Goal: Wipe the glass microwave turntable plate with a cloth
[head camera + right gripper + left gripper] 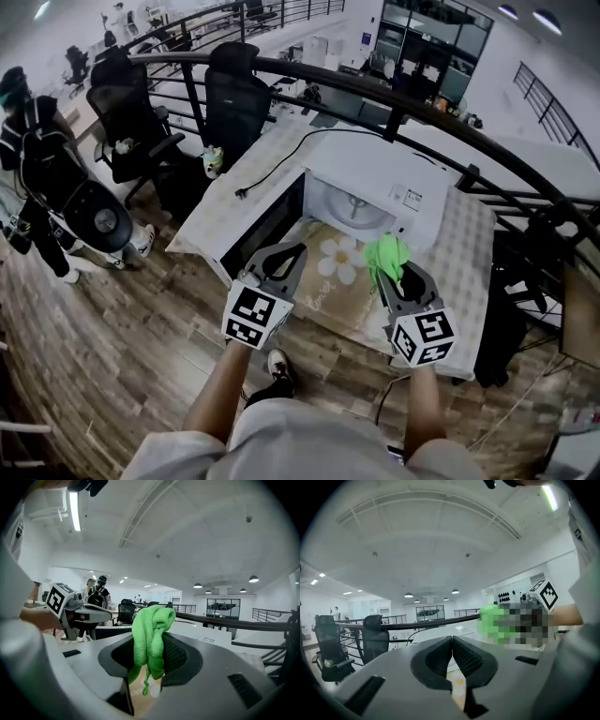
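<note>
Your right claw pinches a fuzzy green cloth; left claw closed, empty. Boxy white microwave ahead on checked counter.

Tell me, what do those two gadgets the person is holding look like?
They are alike: the left gripper and the right gripper have pale grey plastic bodies that end in tongs with black ribbed pads. Each carries a white cube printed with black square markers. No cables show. The person wears light clothing, with no long sleeves.
</note>
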Motion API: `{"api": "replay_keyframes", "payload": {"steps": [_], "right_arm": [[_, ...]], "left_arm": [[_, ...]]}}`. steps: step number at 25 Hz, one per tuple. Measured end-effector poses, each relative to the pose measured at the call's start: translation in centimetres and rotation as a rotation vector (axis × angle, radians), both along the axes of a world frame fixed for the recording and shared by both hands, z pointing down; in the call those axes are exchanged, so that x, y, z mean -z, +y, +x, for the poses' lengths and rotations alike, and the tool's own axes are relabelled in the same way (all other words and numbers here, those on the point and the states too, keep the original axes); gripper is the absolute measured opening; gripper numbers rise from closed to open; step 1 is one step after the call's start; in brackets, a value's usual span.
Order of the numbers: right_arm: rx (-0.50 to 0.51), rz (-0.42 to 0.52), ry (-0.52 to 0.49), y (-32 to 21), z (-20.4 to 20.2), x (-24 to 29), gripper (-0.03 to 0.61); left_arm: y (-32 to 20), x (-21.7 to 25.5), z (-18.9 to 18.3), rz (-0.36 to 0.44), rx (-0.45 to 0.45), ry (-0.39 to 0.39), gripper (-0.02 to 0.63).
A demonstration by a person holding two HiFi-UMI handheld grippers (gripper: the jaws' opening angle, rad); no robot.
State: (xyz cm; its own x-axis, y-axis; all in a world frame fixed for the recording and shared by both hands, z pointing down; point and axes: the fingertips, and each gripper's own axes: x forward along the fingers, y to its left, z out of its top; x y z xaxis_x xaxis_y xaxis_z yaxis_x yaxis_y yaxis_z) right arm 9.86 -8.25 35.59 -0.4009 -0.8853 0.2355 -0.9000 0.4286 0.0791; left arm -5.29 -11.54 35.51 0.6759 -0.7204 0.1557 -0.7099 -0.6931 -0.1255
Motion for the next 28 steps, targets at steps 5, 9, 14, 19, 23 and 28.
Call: {"api": "replay_keyframes", "payload": {"steps": [5,9,14,19,23,28], "right_arm": [[-0.062,-0.038,-0.006,-6.3,0.6,-1.3,0.144],[-0.102,-0.112,-0.042,-10.2,1.3,-4.3,0.144],[-0.055,-0.228,0.016,-15.0,1.5,-11.8,0.146],[-0.105,-0.317,0.041,-19.7,2.5,-18.6,0.146],[-0.195,-0.327,0.101,-23.0,3.8,-22.2,0.146],[-0.306,-0.329,0.114,-25.9,6.2,-24.4,0.144]], "left_arm": [[-5.8,-1.4,0.6,-0.044,-0.022,0.02,0.02],[-8.5,-3.4,1.5,-0.083,-0.017,0.028,0.02],[-11.5,-8.0,2.2,-0.153,0.051,0.009,0.02],[-12.7,-12.5,3.7,-0.207,0.075,-0.001,0.02],[-13.1,-15.2,4.3,-0.246,0.081,0.002,0.02],[-12.8,-17.7,4.1,-0.279,0.067,-0.006,0.02]]}}
